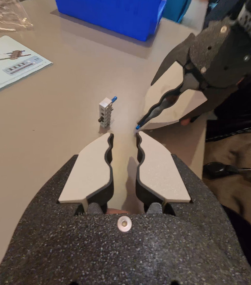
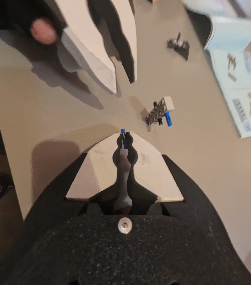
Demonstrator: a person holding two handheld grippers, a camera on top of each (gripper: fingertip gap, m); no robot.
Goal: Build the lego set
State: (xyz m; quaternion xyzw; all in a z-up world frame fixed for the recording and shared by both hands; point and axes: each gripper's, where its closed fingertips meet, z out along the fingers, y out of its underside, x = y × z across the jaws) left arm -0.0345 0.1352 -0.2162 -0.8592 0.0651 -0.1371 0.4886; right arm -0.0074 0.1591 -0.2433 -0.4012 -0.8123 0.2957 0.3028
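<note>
My right gripper [image 2: 124,133] is shut on a small blue pin [image 2: 123,138], which sticks out past its fingertips just above the table. The same gripper shows in the left wrist view [image 1: 139,125] with the blue pin [image 1: 137,127] at its tips. A grey beam assembly [image 1: 105,113] stands upright on the table with a blue pin [image 1: 114,99] at its top and a black pin low on its side. It shows in the right wrist view [image 2: 160,111] as well. My left gripper [image 1: 124,135] is open and empty, just short of the assembly and beside the right gripper's tips.
An instruction booklet [image 1: 6,64] lies at the left, a clear bag [image 1: 3,15] of parts behind it. A blue bin [image 1: 111,17] stands at the back. A small dark part cluster [image 2: 178,46] lies farther off. The table edge [image 1: 204,138] runs along the right. The gap from one gripper's tips to the other's is roughly 5 cm.
</note>
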